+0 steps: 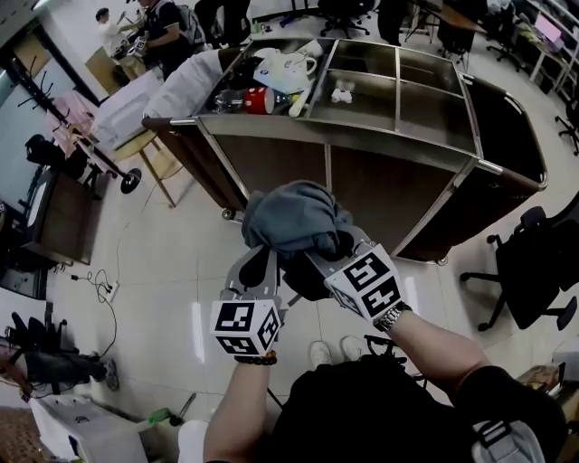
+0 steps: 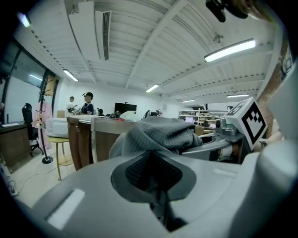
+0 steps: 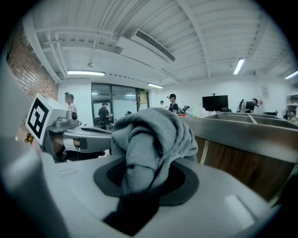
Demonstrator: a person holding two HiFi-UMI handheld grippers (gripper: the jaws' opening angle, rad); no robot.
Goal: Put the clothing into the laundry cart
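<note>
The person is holding a bundle of gray clothing (image 1: 294, 217) up in the air with both tools. The left gripper (image 1: 258, 258) is squeezing its two fingers tight on one side of the clothing. The right gripper (image 1: 330, 246) is pinching the other side the same way, and cloth is hanging down between its fingers. The two grippers are sitting close side by side.

The clothing is not in the laundry cart (image 1: 398, 190). It is hanging just in front of the cart's brown front wall, near the middle. The cart's shiny metal top is split into open boxes. The left box is holding a heap of white cloths (image 1: 285, 68) and a red thing (image 1: 260, 99). The middle box is holding one small white thing (image 1: 342, 92).

A wooden stool (image 1: 152, 167) is standing by the cart's left end. Farther left, a rack with pink clothes (image 1: 77, 118) is standing on the floor. A black office chair (image 1: 534, 271) is sitting to the right of the cart. Other people (image 1: 158, 27) are standing behind the cart, far back.
</note>
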